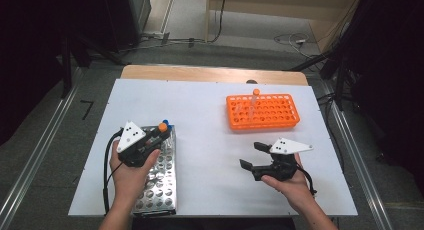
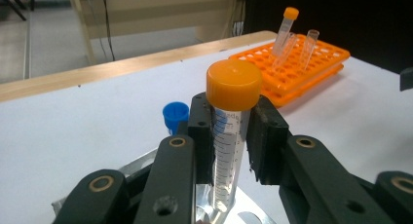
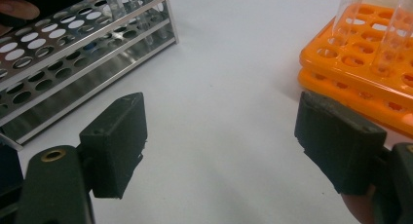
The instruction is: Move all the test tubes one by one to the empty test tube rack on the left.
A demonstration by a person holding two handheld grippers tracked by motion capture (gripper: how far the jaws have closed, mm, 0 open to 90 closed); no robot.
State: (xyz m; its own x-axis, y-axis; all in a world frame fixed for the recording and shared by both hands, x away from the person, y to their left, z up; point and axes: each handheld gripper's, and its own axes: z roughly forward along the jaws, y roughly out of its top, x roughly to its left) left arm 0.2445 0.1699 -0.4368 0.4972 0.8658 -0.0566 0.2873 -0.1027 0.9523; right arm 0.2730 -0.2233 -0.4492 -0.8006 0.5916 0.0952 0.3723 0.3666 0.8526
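From the high view, the left hand-held gripper (image 1: 156,133) was clamped on a clear plastic tube with an orange screw cap (image 1: 162,127), at the far end of the perforated steel rack (image 1: 161,187) on the white table (image 1: 210,100). One orange plastic rack (image 1: 262,111) sat well apart.

Left gripper view: the pads squeezed the tube (image 2: 229,136) just under its cap. Probably light, rigid, kinda slick. One blue cap (image 2: 175,115) behind it.

Right gripper view: the right hand-held gripper (image 3: 219,141) stood wide open, nothing in it.

My left tool (image 2: 233,136) grips an orange-capped tube (image 2: 230,136) upright. A blue cap (image 2: 175,115) sits just behind; an orange rack (image 2: 297,63) stands farther off.
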